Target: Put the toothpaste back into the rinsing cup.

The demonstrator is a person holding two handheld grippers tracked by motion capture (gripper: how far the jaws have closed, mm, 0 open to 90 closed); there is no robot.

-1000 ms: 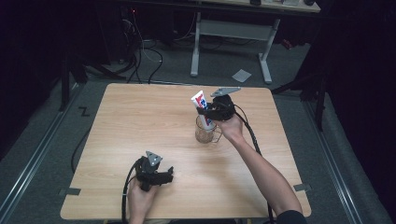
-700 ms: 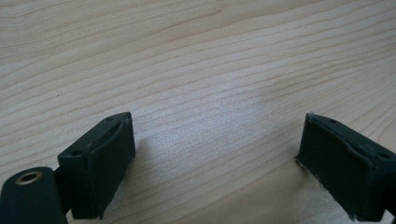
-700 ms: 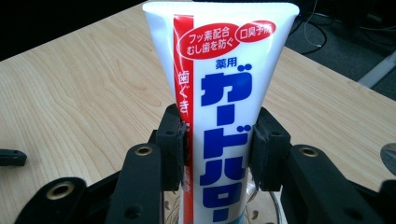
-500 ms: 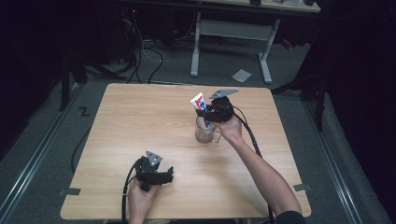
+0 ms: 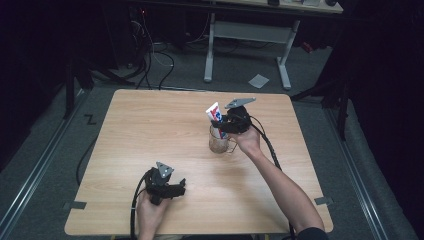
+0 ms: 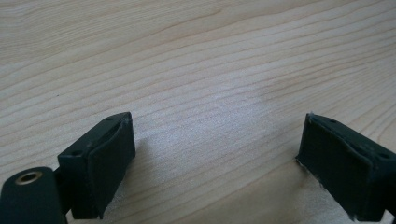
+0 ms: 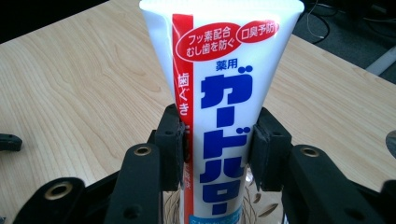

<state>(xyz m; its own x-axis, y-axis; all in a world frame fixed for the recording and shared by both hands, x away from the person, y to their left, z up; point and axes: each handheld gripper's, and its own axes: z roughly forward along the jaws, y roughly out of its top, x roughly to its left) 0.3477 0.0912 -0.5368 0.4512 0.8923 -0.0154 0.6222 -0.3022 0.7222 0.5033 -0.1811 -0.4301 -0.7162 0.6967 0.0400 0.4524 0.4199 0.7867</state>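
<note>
Two grippers are at work over the wooden table (image 5: 150, 130), and only one of them is busy. Nearest, at the near left, the left gripper (image 5: 167, 187) rests low over bare wood with its jaws spread wide and nothing between them; it looks idle. Farther off, right of centre, the right gripper (image 5: 226, 125) has its jaws closed against the two sides of a white toothpaste tube (image 7: 219, 107), gripping it about halfway up. The tube stands nearly upright, its lower end down inside a clear glass mug (image 5: 220, 143) that sits on the table under the gripper, its flat crimped end pointing up.

Judged from this, placing the tube in the mug is almost finished: it is already inside. What seems left is to let go, draw the gripper clear, and see whether the tube leans steadily on the rim.
</note>
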